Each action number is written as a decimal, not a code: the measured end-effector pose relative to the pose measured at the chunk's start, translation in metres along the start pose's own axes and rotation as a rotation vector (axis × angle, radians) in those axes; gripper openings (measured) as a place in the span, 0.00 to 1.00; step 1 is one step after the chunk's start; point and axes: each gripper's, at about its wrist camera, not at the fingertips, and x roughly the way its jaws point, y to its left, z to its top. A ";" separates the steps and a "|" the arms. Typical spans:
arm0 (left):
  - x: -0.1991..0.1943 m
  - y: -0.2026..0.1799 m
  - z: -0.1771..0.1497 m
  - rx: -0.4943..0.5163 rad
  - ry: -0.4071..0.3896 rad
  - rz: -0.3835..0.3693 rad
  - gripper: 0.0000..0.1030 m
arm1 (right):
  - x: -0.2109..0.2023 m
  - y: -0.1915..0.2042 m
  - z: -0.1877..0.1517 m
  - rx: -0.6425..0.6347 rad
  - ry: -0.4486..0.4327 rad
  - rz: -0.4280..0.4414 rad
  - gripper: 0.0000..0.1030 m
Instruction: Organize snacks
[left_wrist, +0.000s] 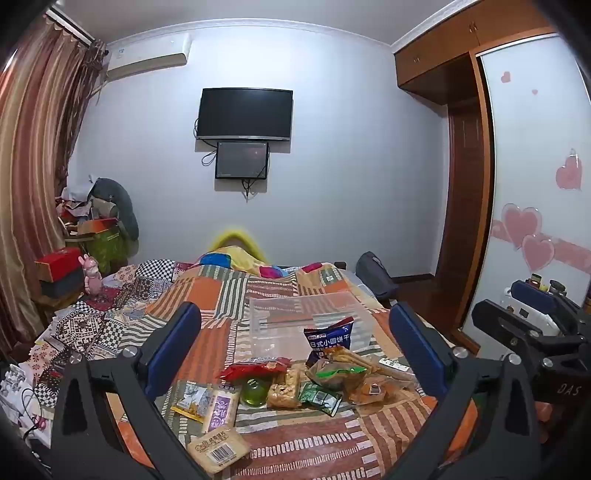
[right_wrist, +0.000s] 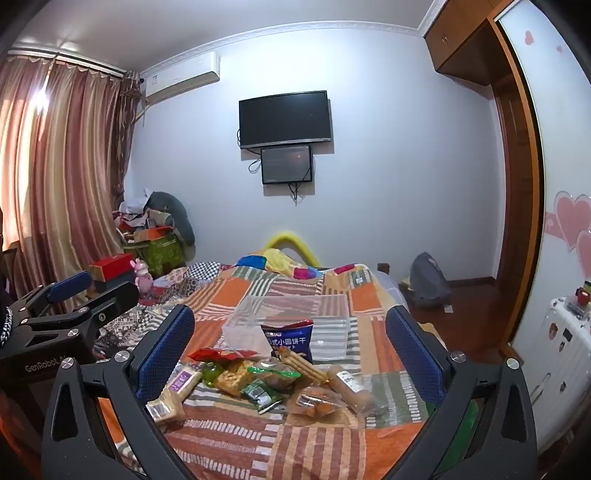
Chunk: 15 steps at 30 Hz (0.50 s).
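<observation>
Several snack packets lie in a loose heap on the patchwork bedspread (left_wrist: 221, 295). A blue biscuit bag (left_wrist: 330, 336) (right_wrist: 290, 338) stands at the back of the heap, in front of a clear plastic box (left_wrist: 306, 314) (right_wrist: 295, 314). A red packet (left_wrist: 258, 367), a green packet (left_wrist: 319, 397) (right_wrist: 264, 395) and a barcoded beige packet (left_wrist: 218, 448) lie nearer to me. My left gripper (left_wrist: 295, 354) hangs open above the heap, holding nothing. My right gripper (right_wrist: 291, 354) is open and empty too, and shows at the right edge of the left wrist view (left_wrist: 532, 325).
A wardrobe (left_wrist: 461, 184) with a heart-decorated door stands on the right. Curtains (left_wrist: 33, 184) and piled boxes (left_wrist: 96, 229) fill the left side. A white suitcase (right_wrist: 561, 354) stands right of the bed, and a grey backpack (right_wrist: 428, 277) sits on the floor.
</observation>
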 end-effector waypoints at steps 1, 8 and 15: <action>0.000 0.000 0.000 0.001 0.000 0.003 1.00 | 0.000 0.000 0.000 0.000 -0.002 0.001 1.00; 0.005 -0.006 -0.002 0.018 -0.002 0.003 1.00 | 0.000 0.000 0.001 0.002 -0.004 0.003 1.00; 0.000 -0.002 0.000 0.007 -0.010 -0.003 1.00 | -0.001 0.006 0.003 -0.007 -0.012 0.001 1.00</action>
